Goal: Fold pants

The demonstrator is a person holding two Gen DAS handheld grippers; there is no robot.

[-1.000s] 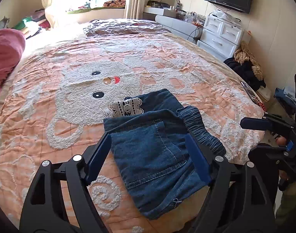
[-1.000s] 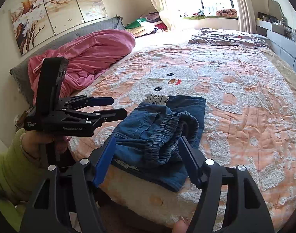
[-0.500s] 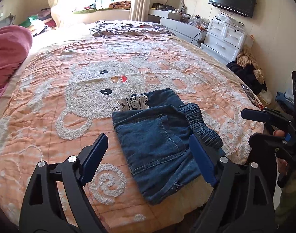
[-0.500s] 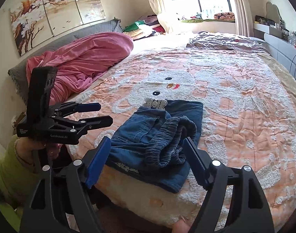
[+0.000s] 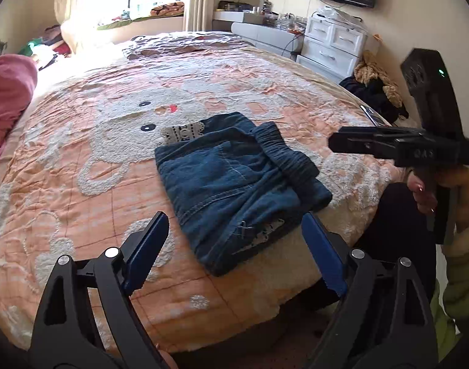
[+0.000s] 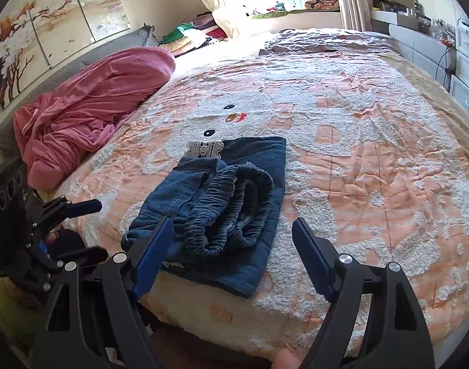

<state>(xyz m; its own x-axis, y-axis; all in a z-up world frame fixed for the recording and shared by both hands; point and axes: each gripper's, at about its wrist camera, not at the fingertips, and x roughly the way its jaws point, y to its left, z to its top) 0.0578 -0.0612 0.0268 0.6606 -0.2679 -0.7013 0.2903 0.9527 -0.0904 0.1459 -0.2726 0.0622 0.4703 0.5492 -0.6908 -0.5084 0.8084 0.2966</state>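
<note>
Pants are lying folded near the bed's front edge. Left gripper and right gripper are hovering released, jaws just widening, nothing between. Denim is looking soft, floppy, moderately light; the elastic waistband is offering the firmest hold.

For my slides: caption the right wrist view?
Folded pants lie on the bed; open right gripper holds nothing.

Wall painting: a column of dark calligraphy characters in its upper corner, too small to read. Right gripper: faint marking on its side, illegible.
</note>
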